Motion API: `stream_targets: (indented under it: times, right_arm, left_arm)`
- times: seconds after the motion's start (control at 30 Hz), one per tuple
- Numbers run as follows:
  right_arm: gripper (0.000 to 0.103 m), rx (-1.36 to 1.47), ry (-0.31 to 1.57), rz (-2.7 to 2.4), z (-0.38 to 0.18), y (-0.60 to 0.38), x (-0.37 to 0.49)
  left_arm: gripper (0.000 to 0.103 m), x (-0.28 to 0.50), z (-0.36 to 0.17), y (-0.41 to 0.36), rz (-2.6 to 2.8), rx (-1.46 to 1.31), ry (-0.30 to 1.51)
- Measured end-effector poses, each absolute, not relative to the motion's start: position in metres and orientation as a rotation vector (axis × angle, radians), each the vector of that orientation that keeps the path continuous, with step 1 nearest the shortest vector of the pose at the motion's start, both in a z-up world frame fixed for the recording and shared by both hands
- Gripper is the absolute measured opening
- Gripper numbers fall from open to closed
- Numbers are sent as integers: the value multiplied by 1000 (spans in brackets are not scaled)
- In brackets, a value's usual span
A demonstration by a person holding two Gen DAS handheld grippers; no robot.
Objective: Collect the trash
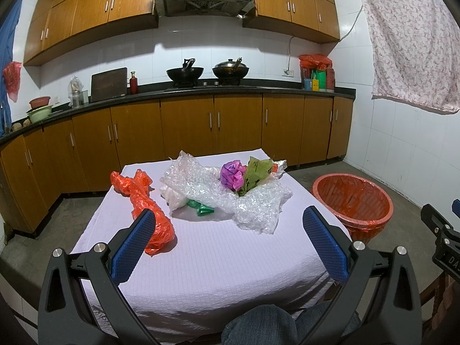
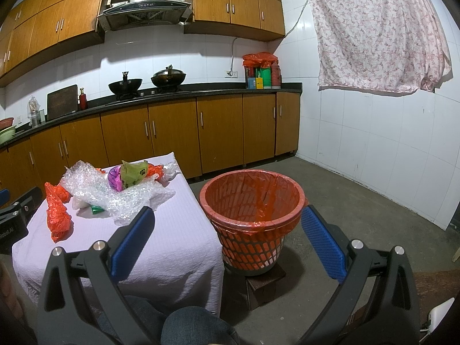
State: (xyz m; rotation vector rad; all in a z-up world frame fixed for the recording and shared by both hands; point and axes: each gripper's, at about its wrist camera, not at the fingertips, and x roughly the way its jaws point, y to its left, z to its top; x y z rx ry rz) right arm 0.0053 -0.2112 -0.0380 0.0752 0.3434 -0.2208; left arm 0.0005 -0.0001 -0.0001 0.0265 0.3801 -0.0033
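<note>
Bubble wrap (image 1: 230,198) buries bags (table (image 1: 215,258)); bin (image 2: 253,198) beside.

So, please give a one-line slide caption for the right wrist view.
Open right gripper faces the orange-lined bin beside the table of plastic trash.

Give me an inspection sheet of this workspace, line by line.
Surface: table under a pale lilac cloth, near half bare.
Job's things: orange bag, bubble wrap, purple bag, green wrapper, small green scrap on the cloth; bin with orange liner on the floor beside the table, nothing seen inside.
Clutter: nothing seen.
Grippers: left gripper and right gripper both open, holding nothing.
Cables: white cord to a wall socket.
Surroundings: woks on the hob, hanging floral cloth.
</note>
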Motion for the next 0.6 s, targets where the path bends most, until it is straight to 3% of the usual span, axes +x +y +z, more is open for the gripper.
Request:
stream_targets:
  times: [0.6]
  right_arm:
    - [99, 80, 347, -220, -40, -210, 12]
  left_arm:
    - [101, 3, -5, 0, 11, 34, 385]
